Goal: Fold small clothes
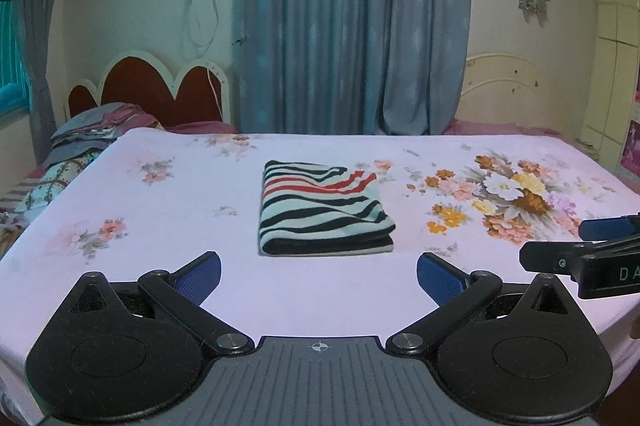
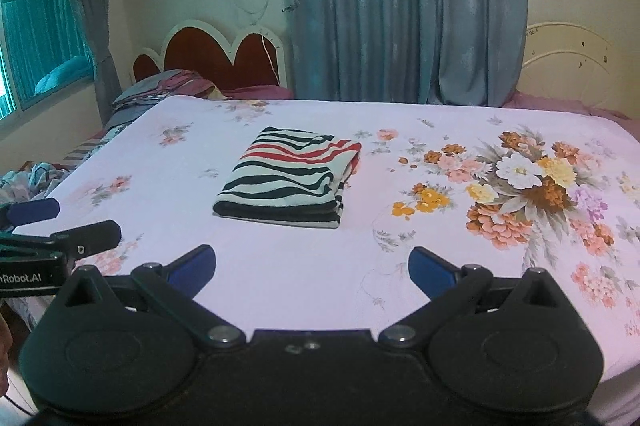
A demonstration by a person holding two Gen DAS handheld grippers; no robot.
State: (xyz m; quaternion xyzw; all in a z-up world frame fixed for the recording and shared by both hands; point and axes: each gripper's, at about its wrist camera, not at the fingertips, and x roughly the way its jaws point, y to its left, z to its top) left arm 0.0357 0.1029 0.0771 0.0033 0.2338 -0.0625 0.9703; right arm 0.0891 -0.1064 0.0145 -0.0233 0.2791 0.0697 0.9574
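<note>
A small striped garment (image 1: 324, 208), white with black and red bands, lies folded into a neat rectangle on the pink floral bedsheet (image 1: 160, 210). In the right wrist view the same striped garment (image 2: 290, 178) sits on the bedsheet (image 2: 280, 266) ahead and slightly left. My left gripper (image 1: 318, 278) stands wide open, nearer to me than the garment, nothing between its blue pads (image 1: 200, 276). My right gripper (image 2: 312, 272) is likewise wide open and empty, apart from the cloth. Each gripper shows at the other view's edge: right gripper (image 1: 576, 242), left gripper (image 2: 60, 222).
A pile of clothes and bedding (image 1: 84, 138) lies at the bed's far left by a red headboard (image 1: 160, 90). Grey-blue curtains (image 1: 352, 26) hang behind the bed. A large flower print (image 2: 532, 186) covers the sheet's right side. A window (image 2: 36, 26) is at left.
</note>
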